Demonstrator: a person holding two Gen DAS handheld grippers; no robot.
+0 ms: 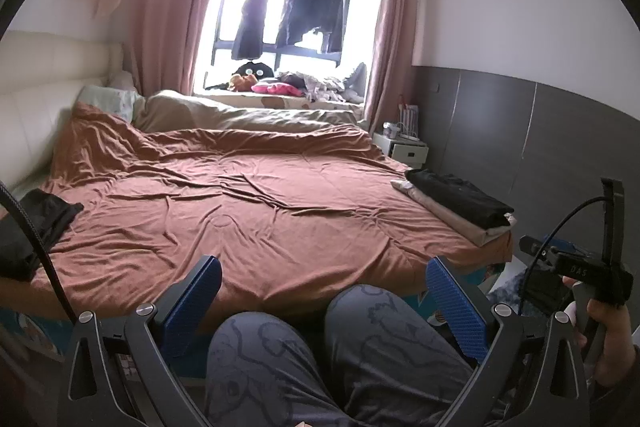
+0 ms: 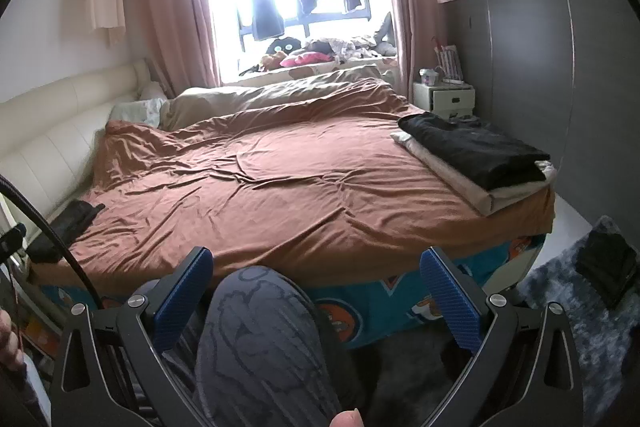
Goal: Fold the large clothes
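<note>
A wide bed with a rumpled brown cover (image 1: 256, 195) (image 2: 288, 179) fills both views. A dark garment (image 1: 44, 219) (image 2: 76, 223) lies crumpled at its near left edge. On the right side sits a folded stack, a black garment (image 1: 460, 197) (image 2: 476, 147) on top of beige ones (image 1: 468, 227) (image 2: 468, 183). My left gripper (image 1: 326, 301) stands open over the person's knees (image 1: 384, 327), short of the bed. My right gripper (image 2: 316, 293) is also open and holds nothing, above one knee (image 2: 260, 327).
A cream headboard (image 1: 36, 99) runs along the left. A white nightstand (image 2: 444, 97) stands at the far right corner, beside a grey wall panel (image 2: 560, 67). Clothes hang at the window (image 1: 292, 11). A grey rug with a dark object (image 2: 608, 267) lies on the floor at right.
</note>
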